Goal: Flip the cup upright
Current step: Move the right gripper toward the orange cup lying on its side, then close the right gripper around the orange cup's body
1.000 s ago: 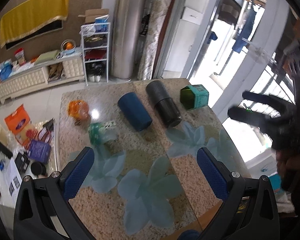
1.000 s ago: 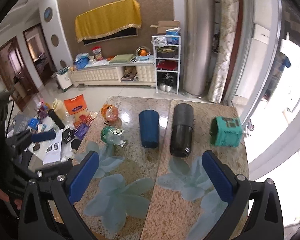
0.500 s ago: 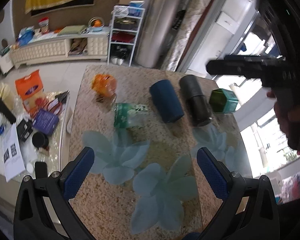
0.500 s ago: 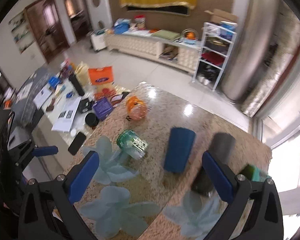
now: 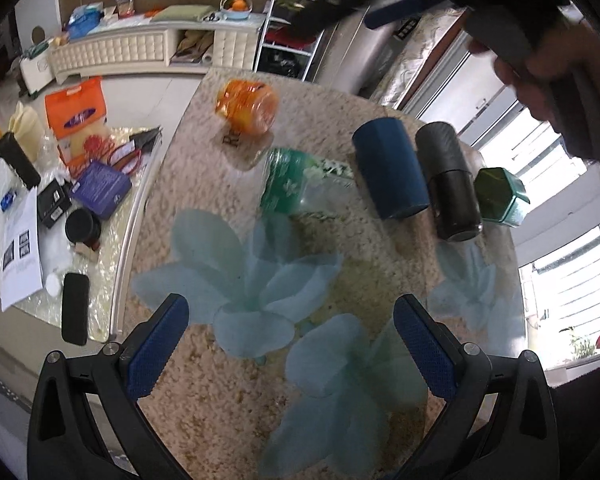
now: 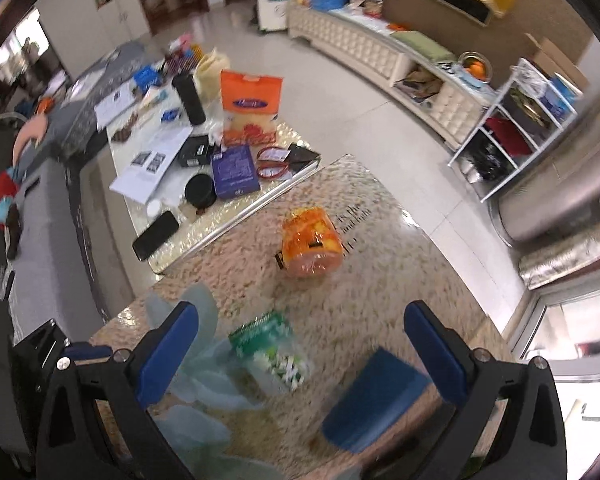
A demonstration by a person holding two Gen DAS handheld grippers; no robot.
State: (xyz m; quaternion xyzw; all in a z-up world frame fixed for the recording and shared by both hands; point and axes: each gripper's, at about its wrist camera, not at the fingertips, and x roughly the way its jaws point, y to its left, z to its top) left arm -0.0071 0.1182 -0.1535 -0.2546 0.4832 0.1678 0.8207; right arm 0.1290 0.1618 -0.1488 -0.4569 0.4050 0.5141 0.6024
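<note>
**A:** ok so which cup gets flipped? There's a whole row lying on their sides on the surface (image 5: 204, 420): orange cup (image 5: 247, 106) upper middle of the left view, green cup (image 5: 290, 188) just below it, blue cup (image 5: 390, 174) right of center, then a black cup (image 5: 448, 184) and a green box (image 5: 500, 196) further right.

**B:** Can't tell yet tbh. Left gripper (image 5: 292, 350) has its jaws wide apart with nothing between them, same for the right gripper (image 6: 300, 354). In the right view the green cup (image 6: 274, 354) sits at lower center between the fingers, so I'd guess that one.

**A:** how'd it handle?

**B:** Looks like thin clear printed plastic, so probably light, a bit slick, and it'd roll. I'd pinch across the wall near the rim, gently. The blue cup (image 6: 374, 402) looks stiffer.

**A:** any readable text?

**B:** Black lettering on the surface by the orange cup (image 6: 310, 242), too smeared to read. Orange bag (image 6: 252, 108) has a blue oval logo, illegible.
</note>
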